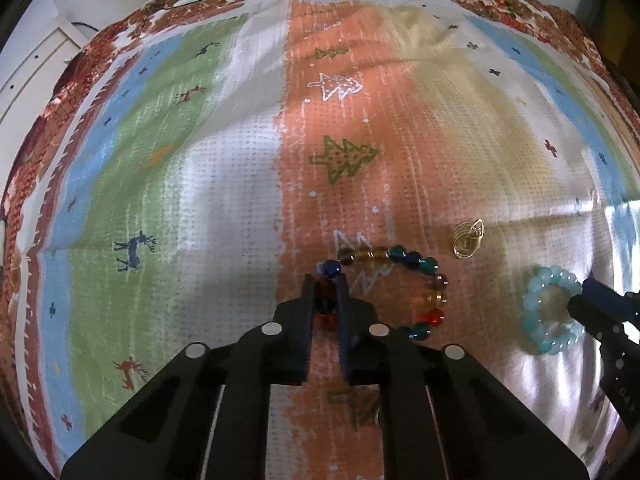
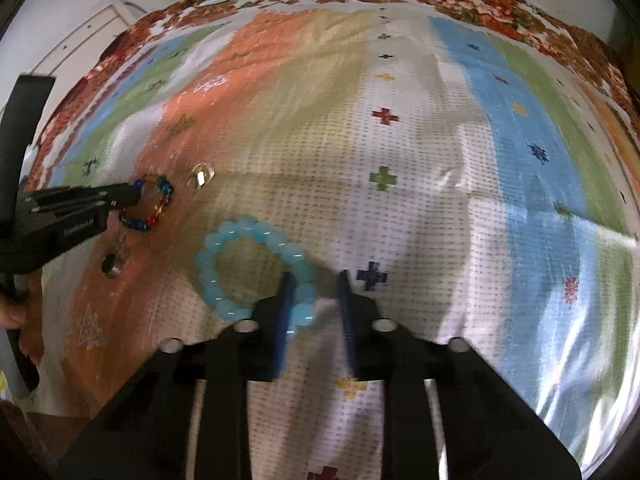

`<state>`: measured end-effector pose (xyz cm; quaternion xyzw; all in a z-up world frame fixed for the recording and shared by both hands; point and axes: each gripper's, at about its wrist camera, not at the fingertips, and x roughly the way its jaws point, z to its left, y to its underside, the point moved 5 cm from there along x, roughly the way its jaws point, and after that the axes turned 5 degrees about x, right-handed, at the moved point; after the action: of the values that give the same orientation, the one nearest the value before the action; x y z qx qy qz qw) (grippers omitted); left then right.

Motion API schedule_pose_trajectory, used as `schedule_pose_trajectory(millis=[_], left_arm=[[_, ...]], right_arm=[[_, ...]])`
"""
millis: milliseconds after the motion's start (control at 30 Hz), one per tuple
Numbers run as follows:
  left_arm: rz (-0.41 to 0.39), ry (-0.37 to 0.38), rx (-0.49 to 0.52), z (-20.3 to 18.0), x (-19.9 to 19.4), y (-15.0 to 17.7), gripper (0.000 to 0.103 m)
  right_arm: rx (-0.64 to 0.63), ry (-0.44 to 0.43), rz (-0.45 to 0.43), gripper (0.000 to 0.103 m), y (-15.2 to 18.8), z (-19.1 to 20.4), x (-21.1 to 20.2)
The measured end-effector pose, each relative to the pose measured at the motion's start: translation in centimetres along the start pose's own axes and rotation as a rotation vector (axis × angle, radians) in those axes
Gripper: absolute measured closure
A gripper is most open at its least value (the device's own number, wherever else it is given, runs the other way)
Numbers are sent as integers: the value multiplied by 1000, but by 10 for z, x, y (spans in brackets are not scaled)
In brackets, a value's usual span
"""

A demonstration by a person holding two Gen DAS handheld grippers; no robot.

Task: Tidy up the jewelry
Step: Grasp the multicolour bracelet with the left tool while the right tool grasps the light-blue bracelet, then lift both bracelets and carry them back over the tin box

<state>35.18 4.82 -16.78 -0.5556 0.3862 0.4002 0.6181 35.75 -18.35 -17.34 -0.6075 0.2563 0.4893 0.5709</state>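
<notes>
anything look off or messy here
Nothing looks broken or spilled. The beaded bracelet, blue bracelet, gold coil and a ring just lie loose and scattered on the creased cloth, not yet sorted.

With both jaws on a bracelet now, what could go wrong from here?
1. The left gripper pinches only a few beads of the multicoloured bracelet; it may slip when lifted.
2. The gold ring lies close by and could be dragged.
3. The right gripper may snag the cloth under the light blue bracelet.
</notes>
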Motion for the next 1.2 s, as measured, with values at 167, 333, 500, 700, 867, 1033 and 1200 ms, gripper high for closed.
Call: schedule_pose_trajectory(millis=[167,333,500,700,867,1033,1200], left_arm=[[5,11,-5,1,-3,0,94],[-10,21,-15,2,-13,0,94],[-40,47,-12,-3,-30,1,94],[-63,71,-40,-5,-44,1,94],[-81,97,-45,-9,-56,4,94],[-102,116,-46,-11,-69,6,94],[-126,122,-45,-11,-82,11,94]], right_arm=[[-21,-1,-5,91,1,2,-2],[-12,-16,1,91,1,5,-8],[-15,-30,-23,91,0,11,-22],[-22,-48,-54,91,-2,19,-41],[-38,-57,-74,91,0,24,-55],[-41,-61,-84,91,4,26,-63],[-40,-62,-101,91,8,26,-72]])
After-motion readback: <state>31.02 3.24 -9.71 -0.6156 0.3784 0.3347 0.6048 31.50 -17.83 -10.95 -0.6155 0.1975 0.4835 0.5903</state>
